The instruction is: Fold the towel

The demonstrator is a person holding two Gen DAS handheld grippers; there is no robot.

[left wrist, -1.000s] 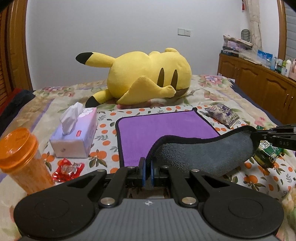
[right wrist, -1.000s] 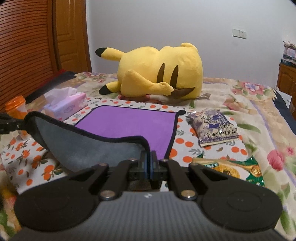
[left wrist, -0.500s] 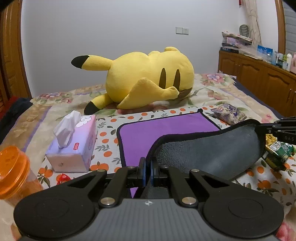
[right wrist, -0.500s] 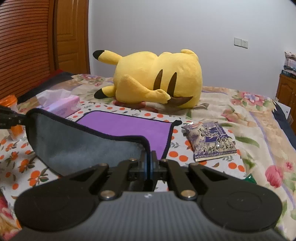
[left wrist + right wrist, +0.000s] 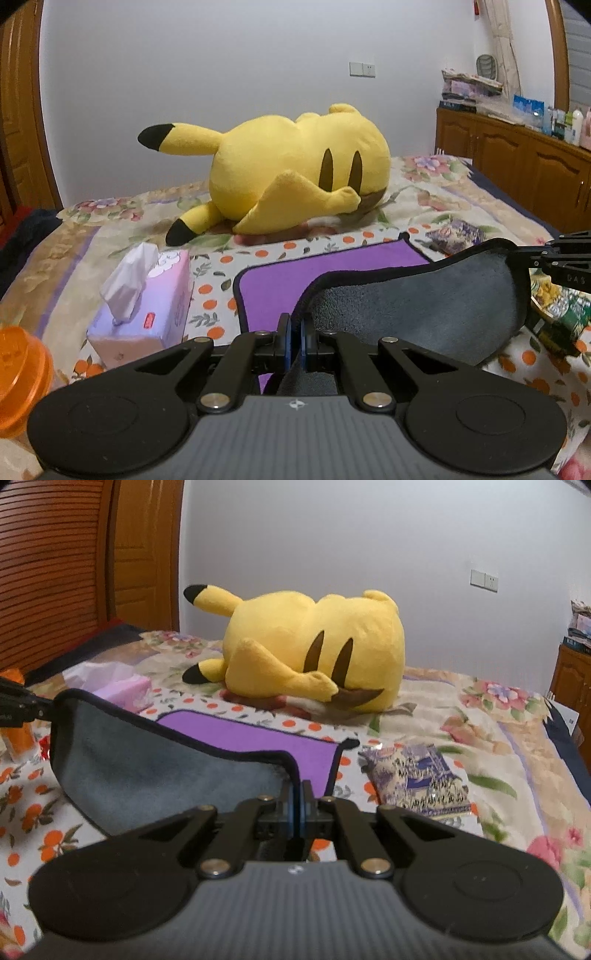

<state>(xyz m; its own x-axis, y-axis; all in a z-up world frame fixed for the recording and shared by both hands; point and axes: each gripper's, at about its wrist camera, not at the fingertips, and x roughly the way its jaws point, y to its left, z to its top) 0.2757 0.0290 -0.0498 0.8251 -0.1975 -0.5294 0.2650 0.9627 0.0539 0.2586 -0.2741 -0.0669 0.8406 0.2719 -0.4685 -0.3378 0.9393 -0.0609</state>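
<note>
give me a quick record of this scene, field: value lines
surface: bed under a floral cover
towel: purple face, grey underside, near edge lifted
left gripper: shut on one near corner
right gripper: shut on the other near corner
far edge: flat on the bed
plush toy: yellow, behind the towel
tissue box: left of the towel
snack packet: right of the towel

Dim, even indoor light, soft shadows, strong fisheye edge warp, slight blur.

Fuzzy cloth towel (image 5: pixel 424 306), matt black plastic claw (image 5: pixel 294 338), plush toy (image 5: pixel 295 173)
</note>
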